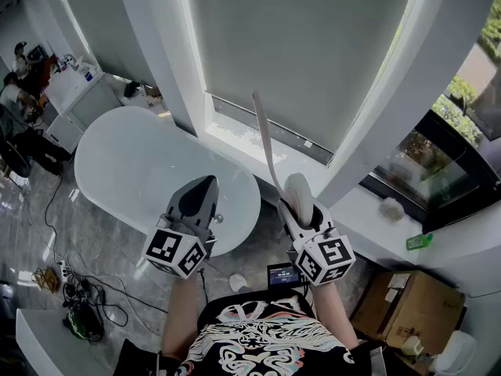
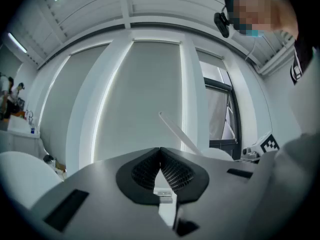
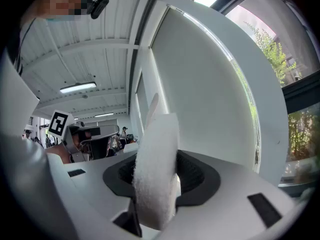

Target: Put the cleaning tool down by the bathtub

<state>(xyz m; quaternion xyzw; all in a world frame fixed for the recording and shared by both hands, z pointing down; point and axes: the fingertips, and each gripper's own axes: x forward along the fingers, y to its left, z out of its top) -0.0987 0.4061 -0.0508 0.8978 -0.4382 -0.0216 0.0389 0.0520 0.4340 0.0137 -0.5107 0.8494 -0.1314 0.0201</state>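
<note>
- Blind point(image 1: 313, 45): large, pale grey, drawn down inside a white window recess. It fills the upper middle of the head view.
- Tub point(image 1: 133, 163): white, oval, freestanding on the grey marble floor point(image 1: 102, 249). It lies left of and below the window.
- Ledge point(image 1: 368, 225): white, running under the dark side window at the right.
- Box point(image 1: 407, 312): brown cardboard, on the floor below the ledge. Its labels are too small to read.
- Left claw point(image 1: 205, 180) point(image 2: 160, 150): held level, clenched tip to tip with nothing between the jaws. In the head view it sits over the tub's near end. The left cube point(image 1: 176, 253) bears square black-and-white codes.
- Right claw point(image 1: 297, 190) point(image 3: 160, 159): grasping the tool by its head. The right cube point(image 1: 325, 258) bears the same kind of codes.
- Tool point(image 1: 268, 143) point(image 3: 156, 174) point(image 2: 177, 131): a thick white fleecy pad, set on edge between the right jaws. A slim, flat, pale handle runs on past the tips and shows against the blind. It is held in the air, off the floor, just right of the tub's end and left of the ledge.
- Cables point(image 1: 82, 296): a dark tangle on the floor at lower left.
- Screen point(image 1: 282, 274): small and lit, on the floor between the arms. Its content is too small to read.
- Green pack point(image 1: 419, 241): lies on the ledge. Its print is illegible.
</note>
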